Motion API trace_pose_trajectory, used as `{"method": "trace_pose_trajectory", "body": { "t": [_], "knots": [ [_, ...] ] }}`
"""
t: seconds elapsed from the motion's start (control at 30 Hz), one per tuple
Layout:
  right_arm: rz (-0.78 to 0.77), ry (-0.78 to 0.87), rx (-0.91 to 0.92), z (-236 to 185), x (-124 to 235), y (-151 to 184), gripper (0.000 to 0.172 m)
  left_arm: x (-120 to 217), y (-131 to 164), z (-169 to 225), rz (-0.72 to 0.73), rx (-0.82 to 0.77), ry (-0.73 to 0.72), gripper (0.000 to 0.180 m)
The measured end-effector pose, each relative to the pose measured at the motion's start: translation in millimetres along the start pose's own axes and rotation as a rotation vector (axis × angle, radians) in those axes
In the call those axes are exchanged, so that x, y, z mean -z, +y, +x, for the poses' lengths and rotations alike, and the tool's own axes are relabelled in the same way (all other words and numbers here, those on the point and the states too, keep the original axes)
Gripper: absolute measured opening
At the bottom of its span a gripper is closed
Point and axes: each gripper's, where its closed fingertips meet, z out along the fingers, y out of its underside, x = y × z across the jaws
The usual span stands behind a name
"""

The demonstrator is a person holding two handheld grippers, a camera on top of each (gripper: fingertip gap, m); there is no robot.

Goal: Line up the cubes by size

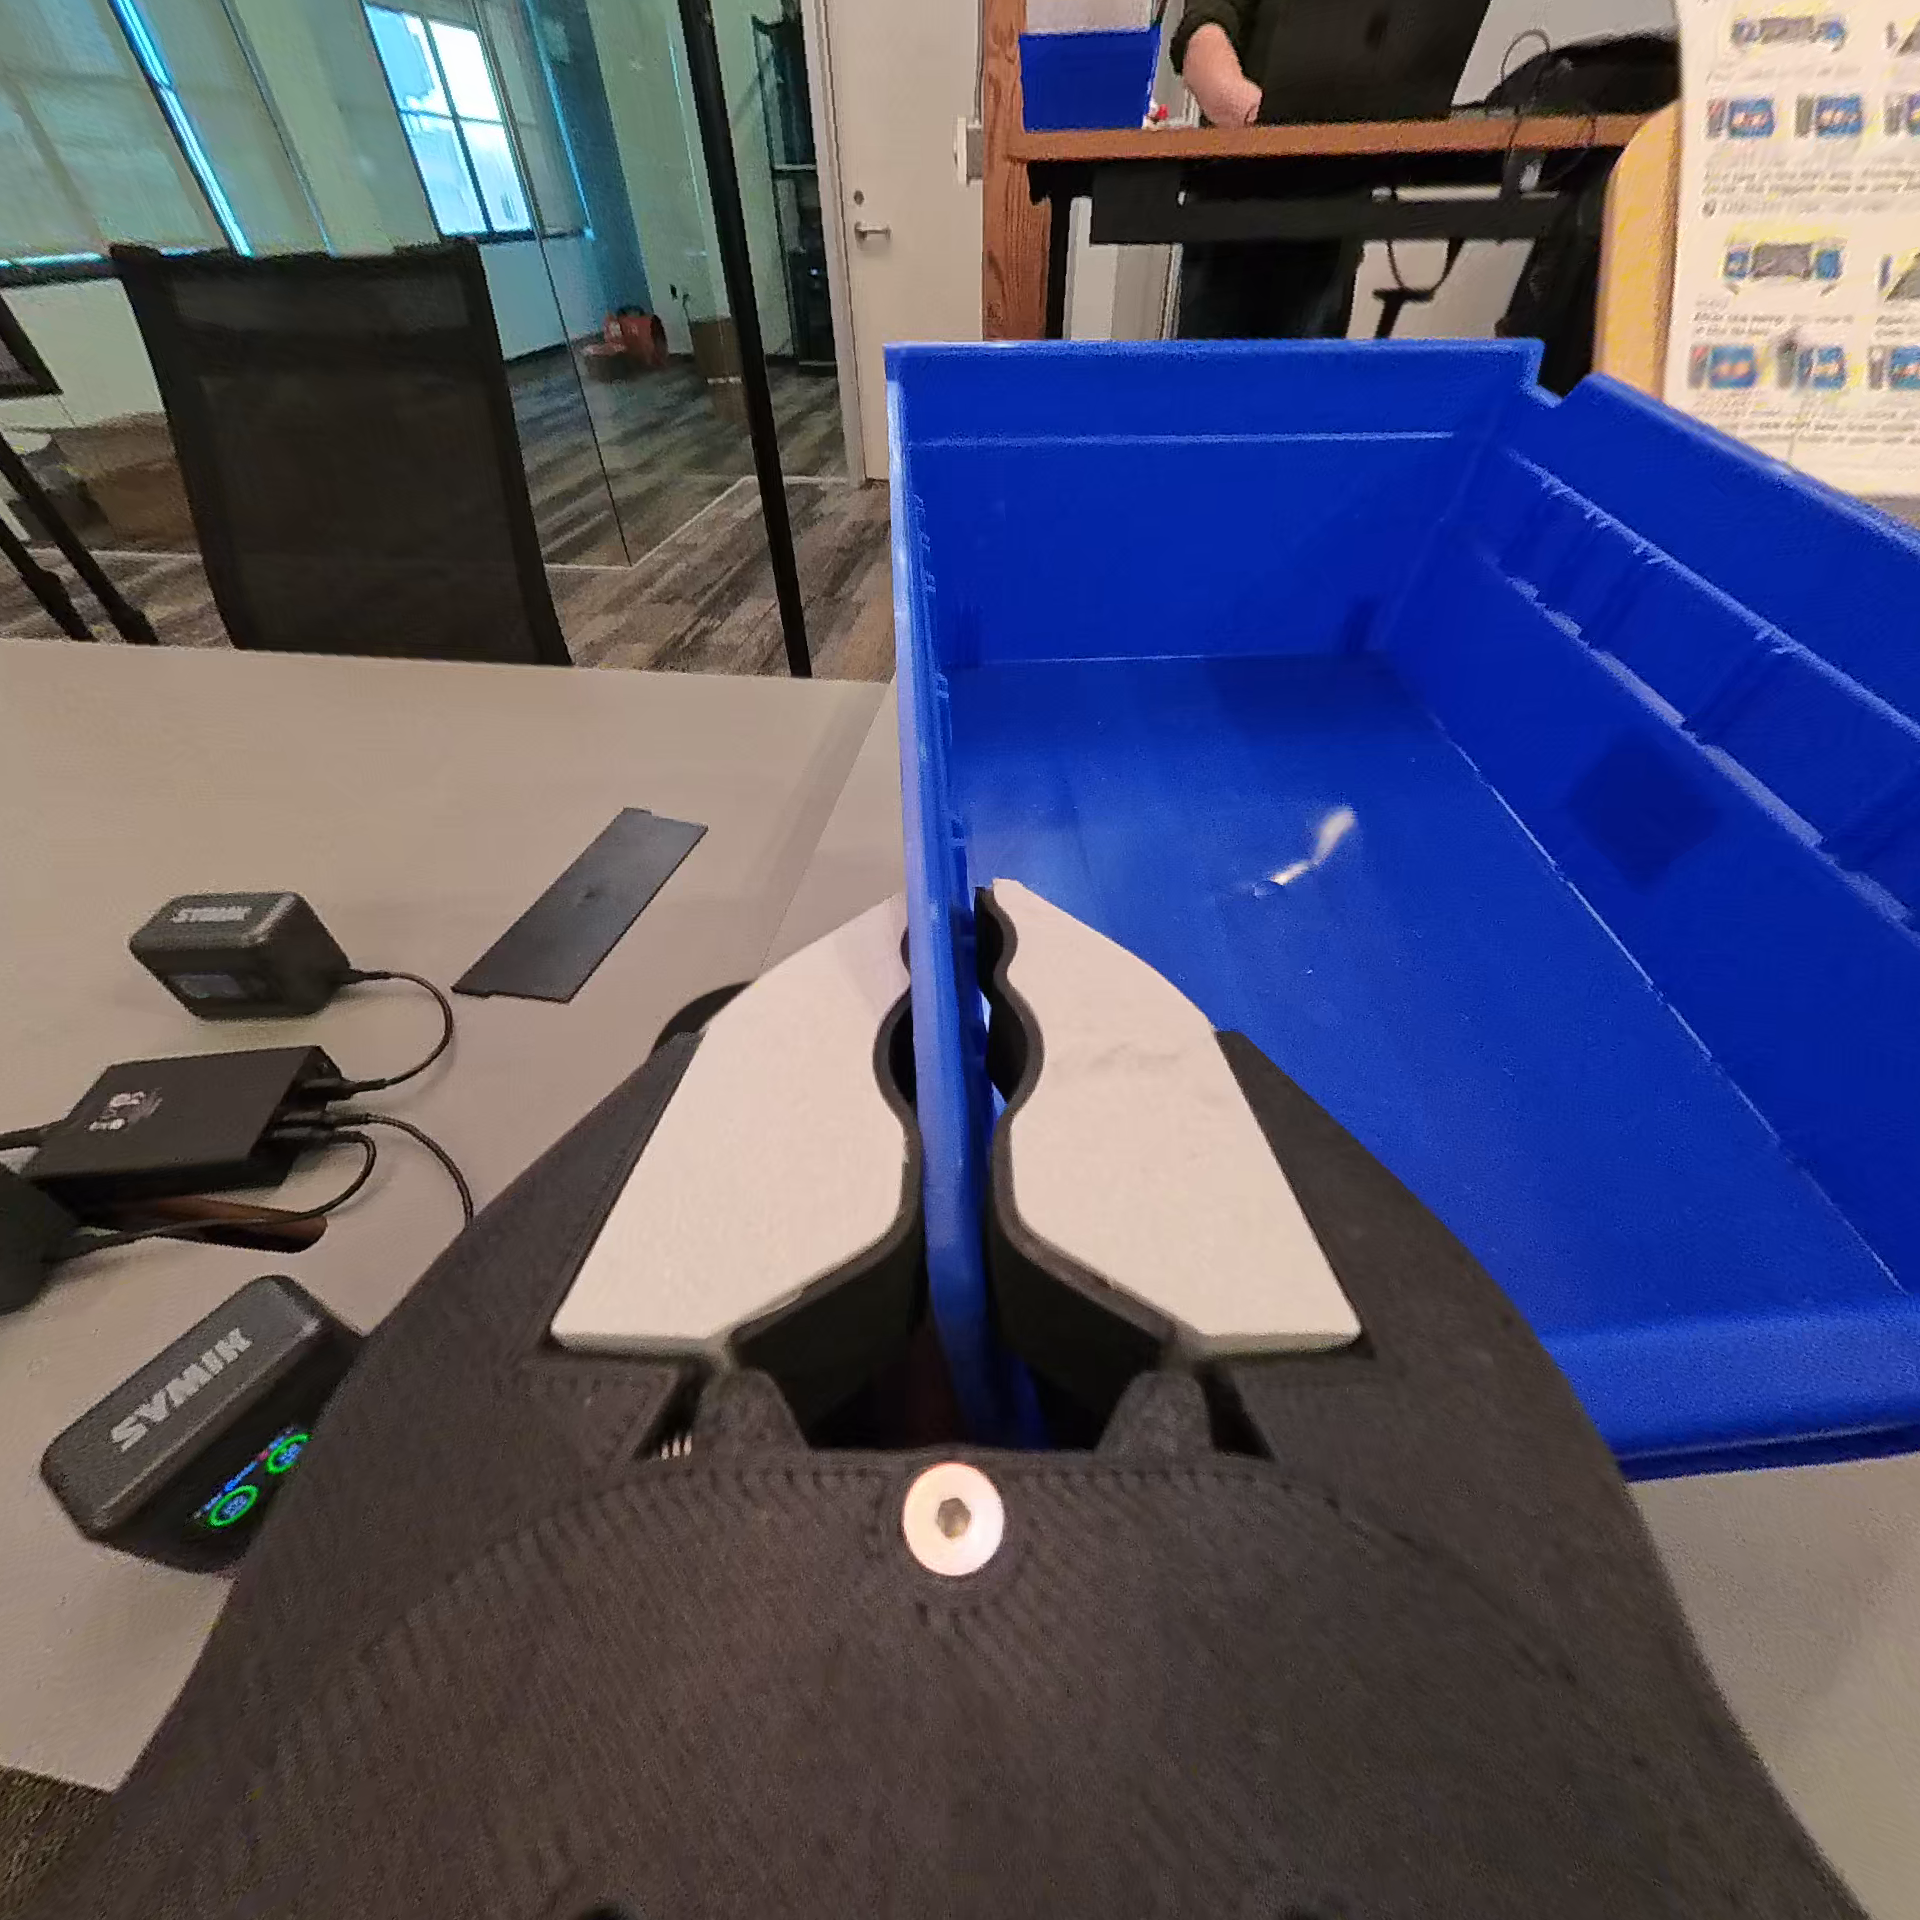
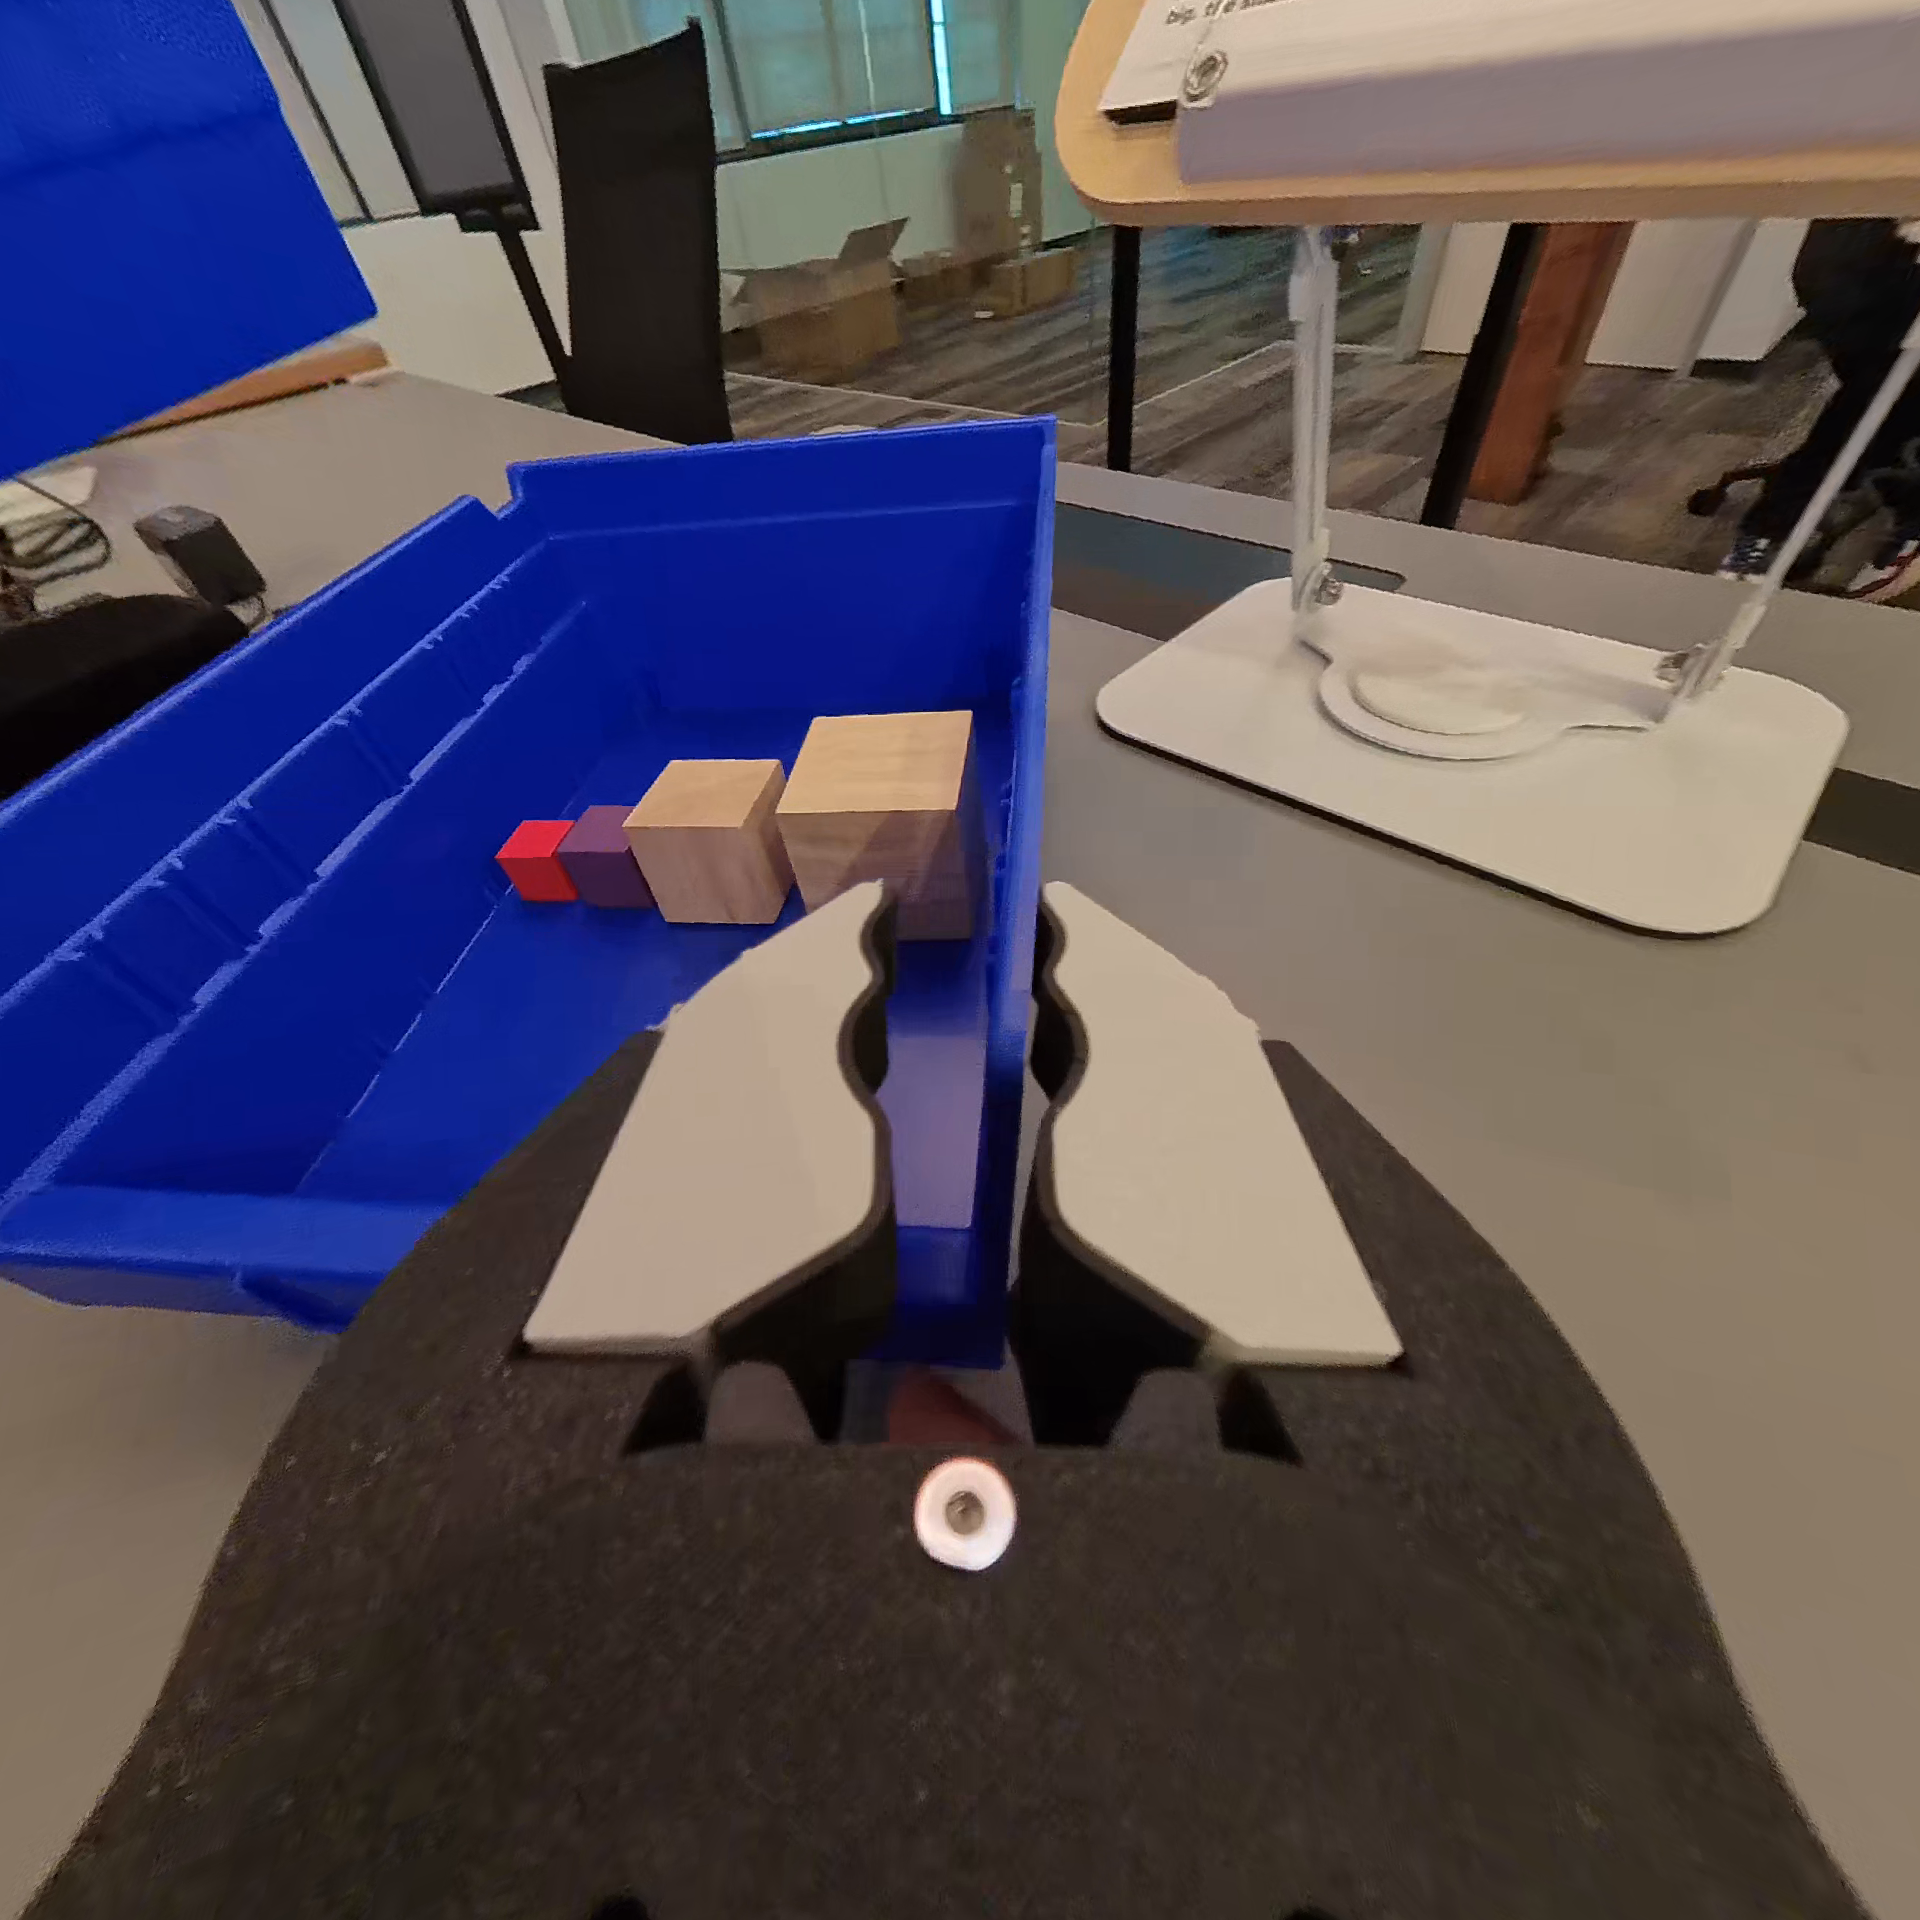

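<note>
- Claws are seen at opposite side walls of a blue bin (image 2: 727, 582), which is set on a grey worktop (image 2: 1351, 1091)
- Left claw (image 1: 951, 914) is pinched on the bin's left wall, one finger outside and one inside
- Right claw (image 2: 961, 899) is spread astride the right wall; a gap is seen between the inner finger (image 2: 769, 1091) and the wall, so nothing is gripped
- Cubes are lined up inside the bin, in a row: red cube (image 2: 535, 857), purple cube (image 2: 603, 854), mid wooden cube (image 2: 712, 840), large wooden cube (image 2: 883, 810) beside the right wall
- A white stand (image 2: 1455, 748) is set to the right; black chargers (image 1: 244, 951) lie left of the bin
</note>
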Motion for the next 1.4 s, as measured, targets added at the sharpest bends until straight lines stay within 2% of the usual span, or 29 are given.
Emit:
{"method": "trace_pose_trajectory", "body": {
  "t": [0.13,0.3,0.43,0.57,0.67,0.77,0.9,1.0,1.17,1.4],
  "knots": [
    [0.000,0.003,-0.004,5.3,6.1,0.4,0.044,6.0,-25.8,15.7,0.037,-0.006,0.025,0.005],
    [0.037,0.059,0.036,23.7,50.7,-8.0,0.049,1.3,-59.4,66.6,0.083,-0.029,0.137,0.005],
    [0.072,0.092,0.042,33.8,101.0,-13.9,0.045,-12.8,-79.1,141.8,0.112,-0.038,0.312,0.005],
    [0.083,0.157,0.023,52.9,151.6,-10.5,0.044,-30.1,-78.7,239.4,0.096,-0.037,0.542,0.005],
    [0.095,0.215,0.009,68.8,189.8,-4.2,0.043,-37.6,-64.5,313.9,0.058,-0.019,0.687,0.005],
    [0.085,0.273,-0.027,82.6,225.4,7.3,0.043,-40.2,-35.6,385.5,-0.021,0.003,0.805,0.005],
    [0.104,0.359,-0.068,97.6,272.4,20.1,0.042,-33.7,15.6,465.0,-0.150,-0.023,0.896,0.006],
    [0.118,0.432,-0.093,107.9,304.0,28.9,0.040,-27.7,41.8,510.1,-0.183,-0.042,0.934,0.005],
    [0.110,0.548,-0.134,126.2,346.4,44.2,0.041,-31.1,66.9,554.1,-0.191,-0.091,0.961,0.005],
    [0.107,0.625,-0.185,131.5,379.5,65.5,0.039,-54.3,97.6,577.9,-0.195,-0.113,0.908,0.005]
  ]
}}
